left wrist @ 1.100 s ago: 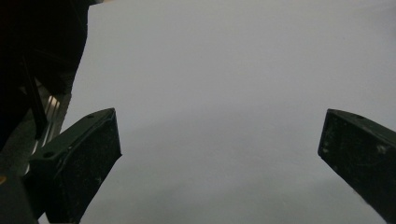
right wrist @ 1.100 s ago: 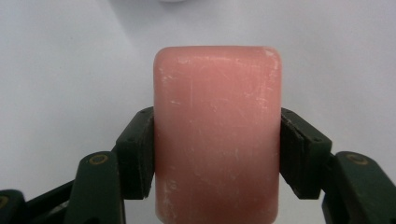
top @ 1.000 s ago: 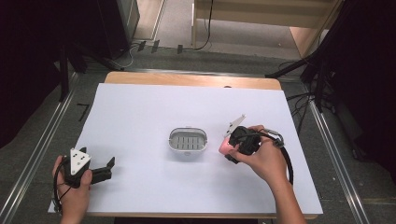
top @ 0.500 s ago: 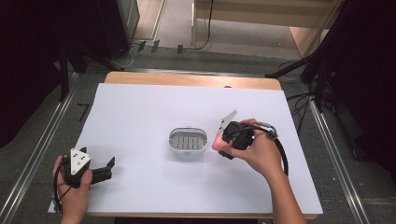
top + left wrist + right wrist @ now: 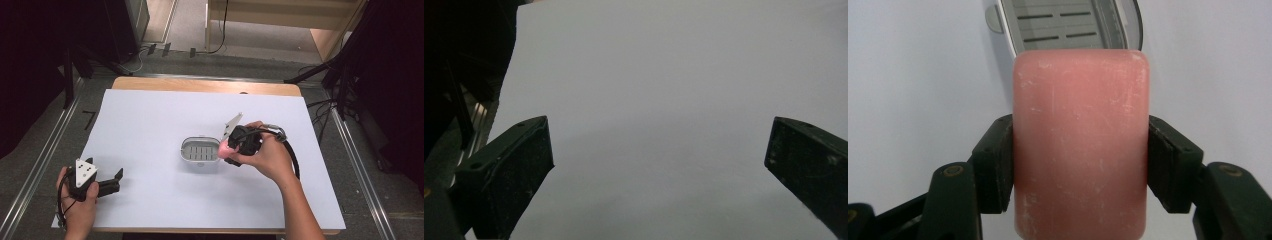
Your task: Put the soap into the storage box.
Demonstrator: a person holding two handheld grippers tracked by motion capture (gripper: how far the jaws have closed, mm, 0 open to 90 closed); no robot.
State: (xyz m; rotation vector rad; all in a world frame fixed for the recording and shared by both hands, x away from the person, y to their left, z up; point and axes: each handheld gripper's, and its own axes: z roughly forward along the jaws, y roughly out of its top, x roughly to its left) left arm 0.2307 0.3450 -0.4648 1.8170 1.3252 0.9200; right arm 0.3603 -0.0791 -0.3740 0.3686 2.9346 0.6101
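Item one: pink rectangular soap bar [image 5: 1080,145], scuffed and matt, clamped between the jaws of the right tongs [image 5: 1080,165]. Held across its short sides, pads flat against both flanks; long axis running straight out along the jaws and past their tips. Jaws set to the width of the bar, neither wide nor fully closed.

Item two: grey oval plastic soap dish [image 5: 200,152] with slotted floor, resting on the white-covered counter [image 5: 150,120]. Directly ahead of the right tongs [image 5: 227,149], just beyond the far end of the bar; in the right gripper view, the dish [image 5: 1068,22] showing above the bar's top edge, its slots crosswise to the bar. In the high view, pink tip [image 5: 223,148] at the dish's near rim, on the tongs' side; touching or merely above, cannot tell. Dish interior apparently bare.

Item three: left tongs [image 5: 114,181], low at the near left corner of the counter, well apart from dish and bar. Jaws spread wide, nothing between them; plain white surface [image 5: 664,90] ahead in the left gripper view.

Judgement: right hand [image 5: 267,157] far the nearer to the dish; likely next, a short advance forward and down to lay the bar lengthwise in the dish. Alignment of bar's long axis with the oval's long axis probably the deciding factor.
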